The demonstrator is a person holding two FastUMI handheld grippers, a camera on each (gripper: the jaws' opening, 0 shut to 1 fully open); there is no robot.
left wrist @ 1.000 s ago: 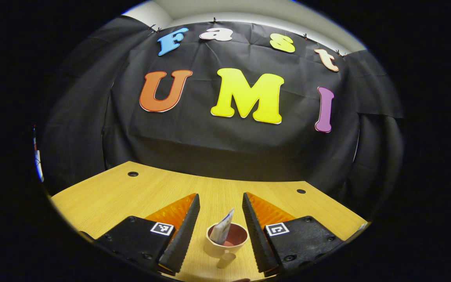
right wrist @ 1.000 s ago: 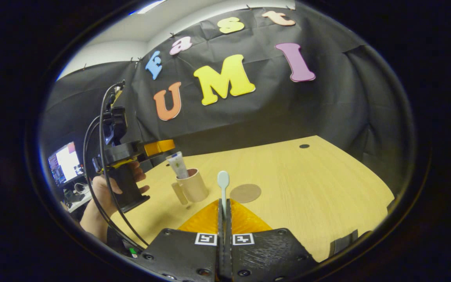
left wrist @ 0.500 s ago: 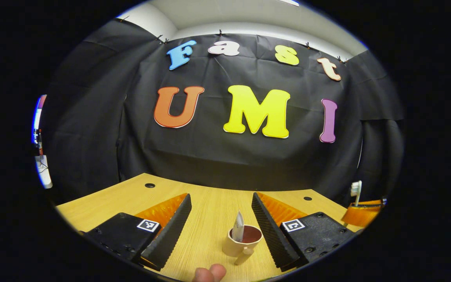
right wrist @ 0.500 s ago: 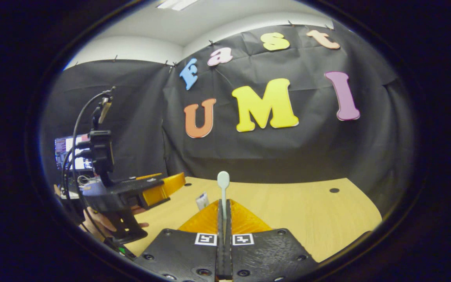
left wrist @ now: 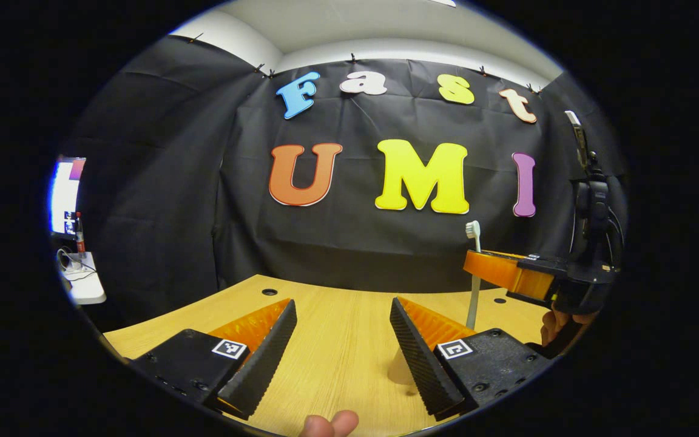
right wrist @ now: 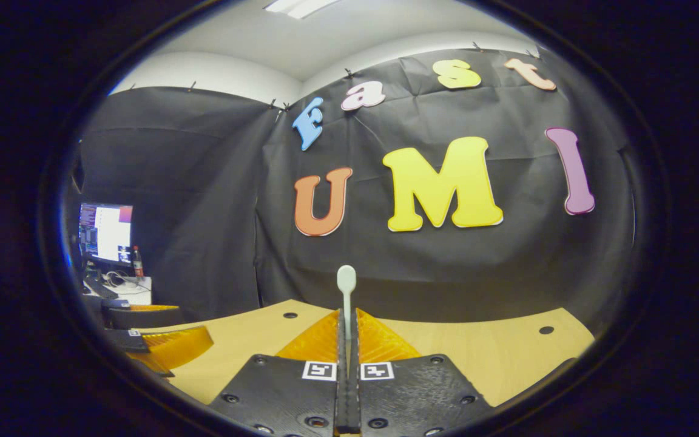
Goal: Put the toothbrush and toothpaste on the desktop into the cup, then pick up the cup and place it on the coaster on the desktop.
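My left gripper [left wrist: 342, 303] is open above the wooden desktop [left wrist: 331, 340], with nothing between its fingers. A sliver of the beige cup [left wrist: 397, 371] peeks out beside its right-hand finger; what is in the cup is hidden. In the left gripper view, my right gripper [left wrist: 474, 262] hangs at the right, held by a hand [left wrist: 559, 328], with the white toothbrush [left wrist: 472, 285] upright in it, bristles on top. In the right gripper view, the right gripper [right wrist: 347, 315] is shut on the toothbrush [right wrist: 346, 282], whose head sticks up past the fingertips.
The left gripper's fingers [right wrist: 167, 347] show at the lower left of the right gripper view. A monitor [right wrist: 105, 230] and a bottle [right wrist: 137, 261] stand on a side table beyond the booth. Cable holes [left wrist: 269, 292] dot the desktop's back edge. A fingertip [left wrist: 328, 423] shows at the bottom.
The left gripper has drawn back and swung, so the cup slid behind its right-hand finger. The right gripper, still holding the toothbrush, has tilted up and come closer to the left gripper.
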